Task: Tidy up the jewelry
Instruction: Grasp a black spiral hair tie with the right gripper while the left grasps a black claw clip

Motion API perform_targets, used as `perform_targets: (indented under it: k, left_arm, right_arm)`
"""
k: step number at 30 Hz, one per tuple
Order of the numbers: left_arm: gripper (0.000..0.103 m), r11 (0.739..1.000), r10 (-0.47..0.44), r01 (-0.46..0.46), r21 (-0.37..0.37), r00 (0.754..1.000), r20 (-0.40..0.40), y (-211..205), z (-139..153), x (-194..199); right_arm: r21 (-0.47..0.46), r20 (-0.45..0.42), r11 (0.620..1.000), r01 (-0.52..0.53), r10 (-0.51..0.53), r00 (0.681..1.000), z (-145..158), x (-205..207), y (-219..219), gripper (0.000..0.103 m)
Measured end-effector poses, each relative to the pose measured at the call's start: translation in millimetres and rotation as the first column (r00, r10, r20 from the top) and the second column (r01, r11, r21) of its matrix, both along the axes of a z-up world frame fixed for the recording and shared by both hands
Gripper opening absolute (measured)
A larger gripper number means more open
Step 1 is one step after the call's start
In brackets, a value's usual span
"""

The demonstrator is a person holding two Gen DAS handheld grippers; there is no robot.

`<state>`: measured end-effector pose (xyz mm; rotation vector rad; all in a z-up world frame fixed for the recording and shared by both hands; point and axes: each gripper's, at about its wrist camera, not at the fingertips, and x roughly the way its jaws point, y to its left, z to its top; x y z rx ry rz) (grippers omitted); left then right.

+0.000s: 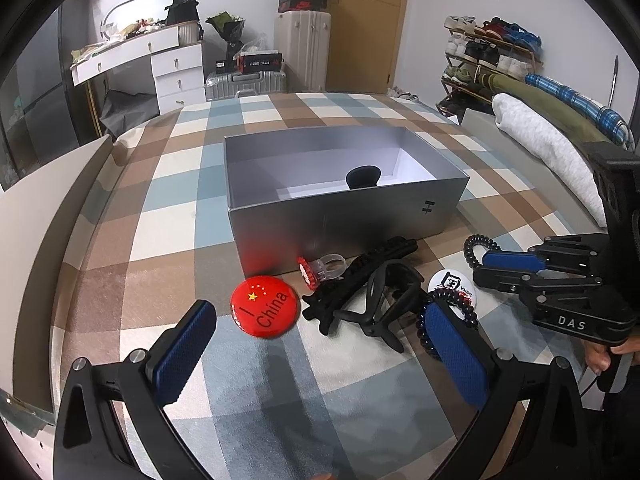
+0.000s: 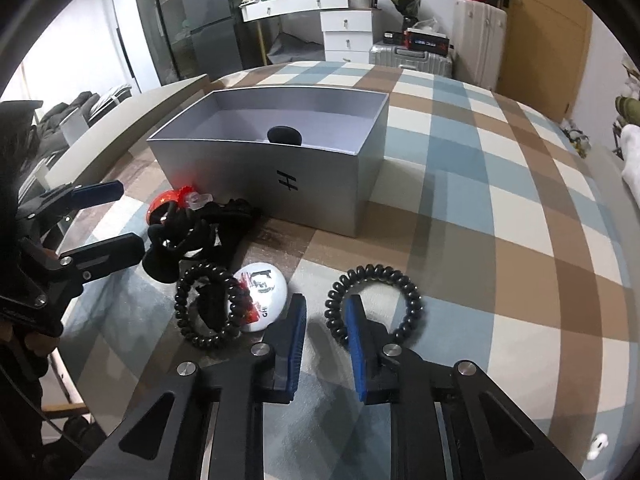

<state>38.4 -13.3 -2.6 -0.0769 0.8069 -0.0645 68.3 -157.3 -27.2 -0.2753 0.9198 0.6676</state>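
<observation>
An open silver box (image 1: 344, 216) (image 2: 304, 184) sits on the checked bedspread with a black object (image 1: 363, 176) (image 2: 285, 135) inside. In front lie a red "I China" badge (image 1: 265, 306), a red clear ring (image 1: 320, 270) (image 2: 188, 198), black hair clips (image 1: 372, 296) (image 2: 188, 232), a white badge (image 1: 450, 282) (image 2: 262, 288) and two black spiral hair ties (image 2: 208, 308) (image 2: 376, 304). My left gripper (image 1: 320, 344) (image 2: 116, 216) is open above the badge and clips. My right gripper (image 2: 326, 320) (image 1: 486, 266) is open, its right finger inside the right-hand hair tie.
A beige bed edge (image 1: 60, 216) runs along the left. Rolled blankets (image 1: 548, 148) lie at the right. A white dresser (image 1: 160, 64), suitcases (image 1: 246, 84) and a shoe rack (image 1: 488, 60) stand beyond the bed.
</observation>
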Motion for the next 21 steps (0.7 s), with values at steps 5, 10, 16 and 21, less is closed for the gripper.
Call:
perform_targets:
  k: [5,10,16,21]
  left_arm:
    - [0.102,1.000,0.000,0.000,-0.016,1.000,0.000,-0.9,-2.0,0.2]
    - [0.102,0.999,-0.038,0.038,-0.007,0.999,0.016,-8.5,-0.8,-0.5]
    - [0.085,0.995,-0.103,0.102,0.014,0.992,0.076,-19.4,3.1,-4.0]
    - [0.058,0.992,-0.125,0.123,0.027,0.990,0.063,-25.8,-3.9,1.0]
  right_arm:
    - [-0.048,0.045,0.999,0.013,-0.011,0.999,-3.6,-2.6,5.0,0.015]
    - [-0.032,0.050,0.999,0.015,-0.013,0.999,-0.8,-3.2,2.4,0.009]
    - [0.063,0.054,0.998,0.021,-0.024,0.998,17.9,-3.0,-9.9,0.008]
    - [0.083,0.049,0.996,0.022,-0.026,0.998,21.1,-1.9,-11.4,0.008]
